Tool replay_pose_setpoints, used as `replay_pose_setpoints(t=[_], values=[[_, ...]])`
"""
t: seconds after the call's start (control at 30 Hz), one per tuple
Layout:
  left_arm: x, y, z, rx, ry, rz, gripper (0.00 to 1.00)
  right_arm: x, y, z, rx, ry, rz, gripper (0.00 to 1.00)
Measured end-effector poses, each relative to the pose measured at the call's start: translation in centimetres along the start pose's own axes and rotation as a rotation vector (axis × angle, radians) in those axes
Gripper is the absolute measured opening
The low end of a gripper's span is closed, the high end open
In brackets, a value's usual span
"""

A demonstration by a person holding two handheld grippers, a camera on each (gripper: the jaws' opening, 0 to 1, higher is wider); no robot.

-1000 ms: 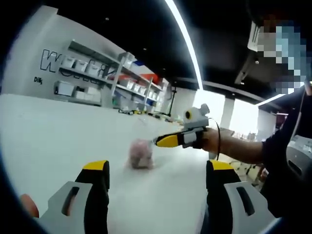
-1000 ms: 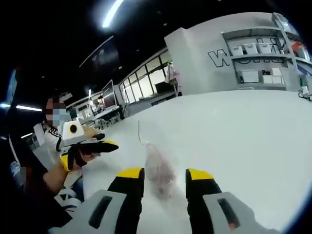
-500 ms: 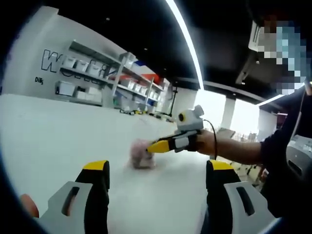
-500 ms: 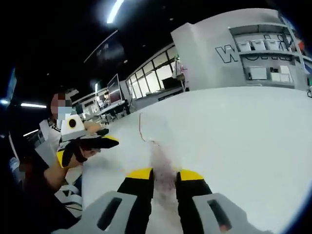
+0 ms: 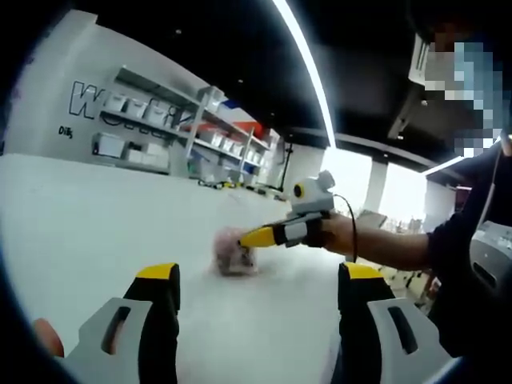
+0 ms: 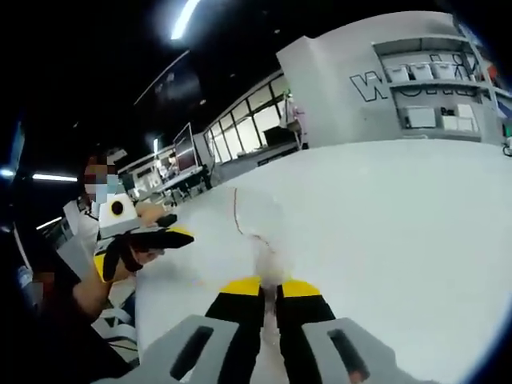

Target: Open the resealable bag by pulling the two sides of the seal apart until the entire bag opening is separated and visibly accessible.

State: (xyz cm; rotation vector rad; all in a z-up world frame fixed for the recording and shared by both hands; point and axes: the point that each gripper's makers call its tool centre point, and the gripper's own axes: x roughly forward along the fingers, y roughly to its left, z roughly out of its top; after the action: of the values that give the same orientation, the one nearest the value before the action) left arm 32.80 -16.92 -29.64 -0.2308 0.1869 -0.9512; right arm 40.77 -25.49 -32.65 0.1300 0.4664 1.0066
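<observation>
- Broadly, a wide white tabletop (image 5: pixel 88 232) spreads under both views, with a grey wall of shelves (image 5: pixel 152 132) holding white boxes at its far side.
- A person sits at the tabletop's edge; a dark sleeve (image 5: pixel 464 264) shows in the left gripper view.
- Left claw (image 5: pixel 256 300): its two yellow-tipped jaws stand spread wide, with nothing between them, hanging above the tabletop well apart from the bag. In the right gripper view it (image 6: pixel 178 233) is held in a hand off to the left.
- Right claw (image 6: pixel 270 290): its jaws are nearly pressed together, pinching the clear bag (image 6: pixel 260 220) at its near part. In the left gripper view this claw (image 5: pixel 244 238) reaches in from the right, its tip touching the bag.
- The bag (image 5: pixel 230 254) rests on the tabletop; it is clear with something pinkish inside, blurred. A thin reddish line (image 6: pixel 235 210) runs along the bag's far edge.
</observation>
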Motion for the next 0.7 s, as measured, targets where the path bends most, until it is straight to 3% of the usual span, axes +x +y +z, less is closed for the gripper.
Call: replay_pose_setpoints(t=[0.3, 0.7], values=[[-0.4, 0.5, -0.1, -0.006, -0.003, 0.01, 0.8, 0.4, -1.1, 1.4, 0.047, -0.047, -0.021, 0.0], [-0.9, 1.4, 0.0, -0.011, -0.011, 0.027, 0.8, 4.0, -3.7, 4.5, 0.058, -0.084, -0.035, 0.0]])
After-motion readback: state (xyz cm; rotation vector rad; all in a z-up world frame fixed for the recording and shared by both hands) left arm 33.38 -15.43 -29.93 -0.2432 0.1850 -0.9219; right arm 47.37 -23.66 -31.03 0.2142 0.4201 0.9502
